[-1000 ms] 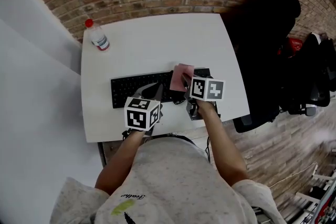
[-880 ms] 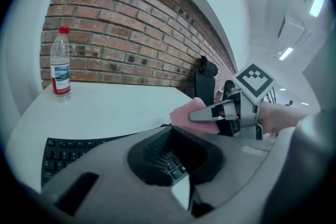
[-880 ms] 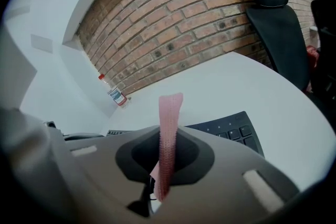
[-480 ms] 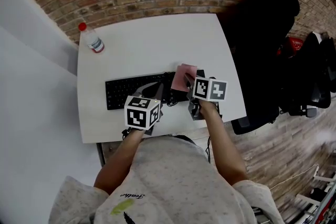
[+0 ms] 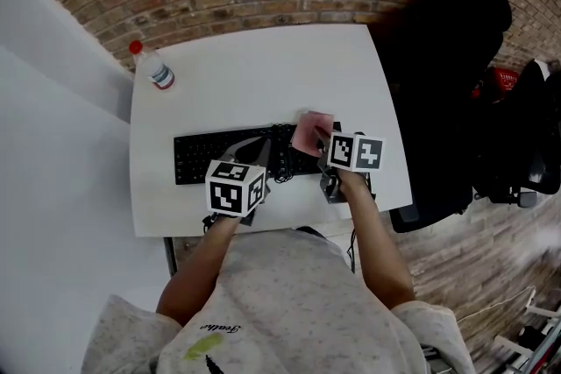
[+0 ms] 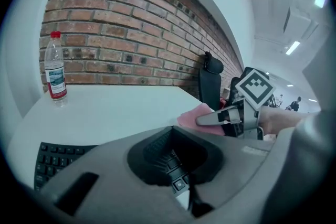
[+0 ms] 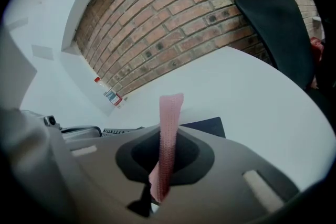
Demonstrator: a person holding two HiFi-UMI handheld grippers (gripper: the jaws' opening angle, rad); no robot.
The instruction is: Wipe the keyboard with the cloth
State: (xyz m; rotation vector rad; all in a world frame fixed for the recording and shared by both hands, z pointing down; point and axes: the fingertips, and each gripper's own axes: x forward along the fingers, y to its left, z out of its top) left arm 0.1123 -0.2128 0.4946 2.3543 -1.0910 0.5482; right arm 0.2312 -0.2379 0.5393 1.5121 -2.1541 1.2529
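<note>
Bottle (image 5: 155,70) stands well apart from keyboard (image 5: 202,156) and cloth (image 5: 308,132)

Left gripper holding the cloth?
No, the cloth sits pinched in the right gripper, while the left gripper shows shut jaws with no cloth between them.

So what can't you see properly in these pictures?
- Print on the bottle label: too small in the head view and the left gripper view.
- Right end of the keyboard: covered in the head view by the cloth and right gripper.
- Whether the cloth touches the keys: the right gripper view shows it edge-on, and the gripper's own body blocks what lies below.
- Key letters: too dark and small in every view.
</note>
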